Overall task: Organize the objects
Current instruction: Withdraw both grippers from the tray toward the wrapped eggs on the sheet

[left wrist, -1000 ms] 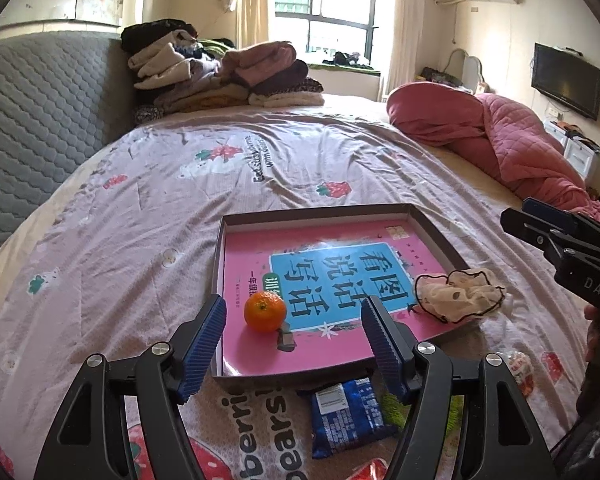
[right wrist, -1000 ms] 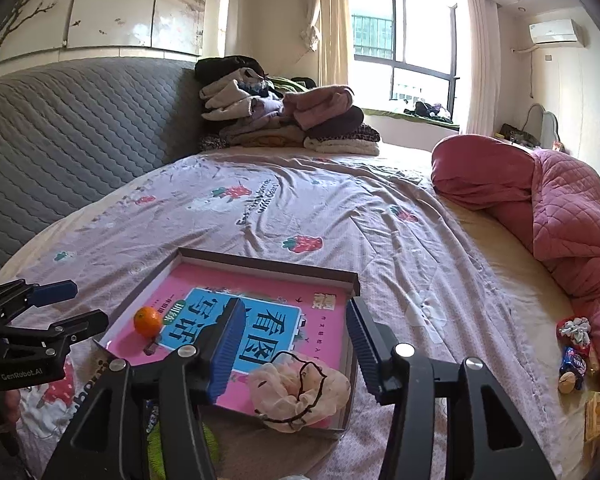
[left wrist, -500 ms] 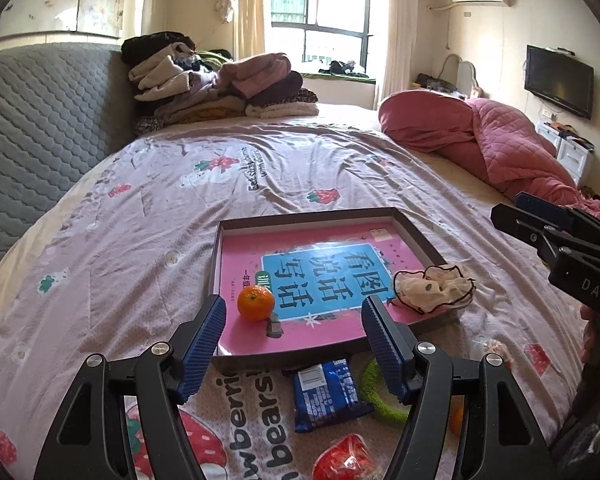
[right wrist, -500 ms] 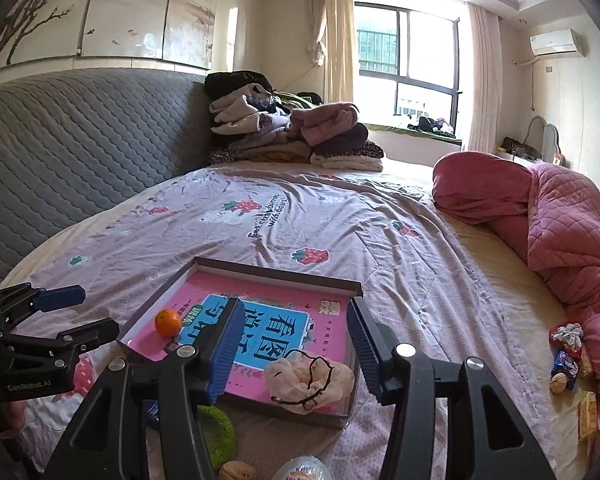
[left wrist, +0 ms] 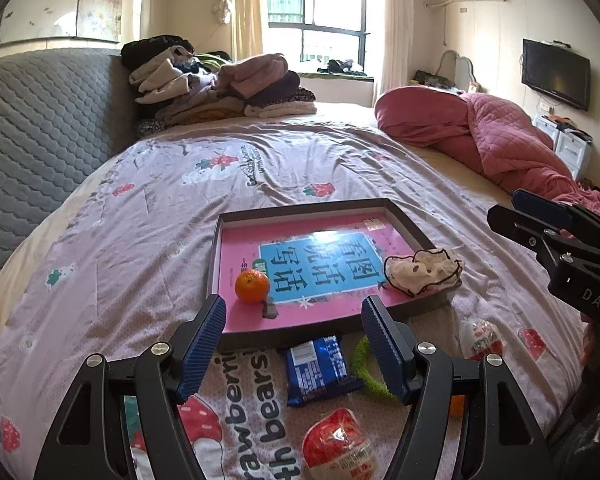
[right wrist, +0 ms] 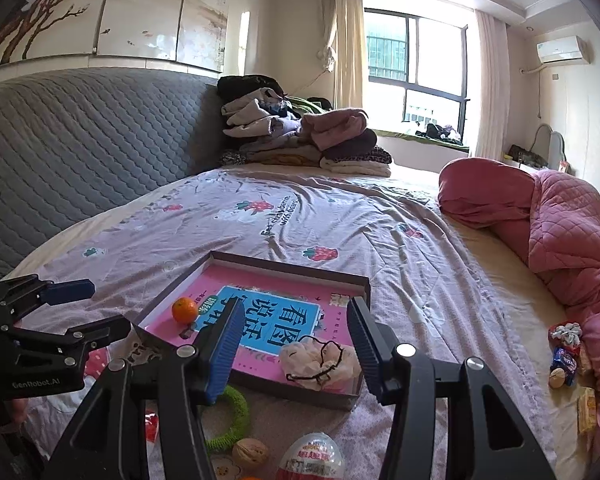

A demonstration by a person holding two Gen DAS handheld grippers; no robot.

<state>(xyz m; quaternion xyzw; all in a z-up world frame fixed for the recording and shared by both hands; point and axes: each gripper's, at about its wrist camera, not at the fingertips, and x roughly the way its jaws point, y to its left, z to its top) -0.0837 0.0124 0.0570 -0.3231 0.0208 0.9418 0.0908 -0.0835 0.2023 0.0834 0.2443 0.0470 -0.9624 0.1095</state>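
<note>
A shallow pink-bottomed box tray (left wrist: 220, 240) (right wrist: 364, 280) lies on the bed. In it sit an orange (left wrist: 252, 286) (right wrist: 184, 310), a small dark clip (left wrist: 269, 309) and a cream scrunchie with black trim (left wrist: 422, 270) (right wrist: 320, 362). Loose in front of the tray lie a blue snack packet (left wrist: 318, 368), a green ring (left wrist: 366, 372) (right wrist: 236, 416), two red-and-white toy eggs (left wrist: 482, 338) (left wrist: 338, 446), a third showing in the right wrist view (right wrist: 312, 460), and a walnut (right wrist: 250, 453). My left gripper (left wrist: 294, 344) is open and empty above the packet. My right gripper (right wrist: 294, 344) is open and empty above the tray's near edge.
A pile of folded clothes (left wrist: 216, 84) sits at the bed's far end by the grey padded headboard (left wrist: 32, 132). A pink quilt (left wrist: 480, 136) lies bunched at right. More small items (right wrist: 566, 354) lie beside the quilt on the bed's right side.
Both grippers have drawn back and up from the tray, so the loose items in front of it have come into view. Both stay open.
</note>
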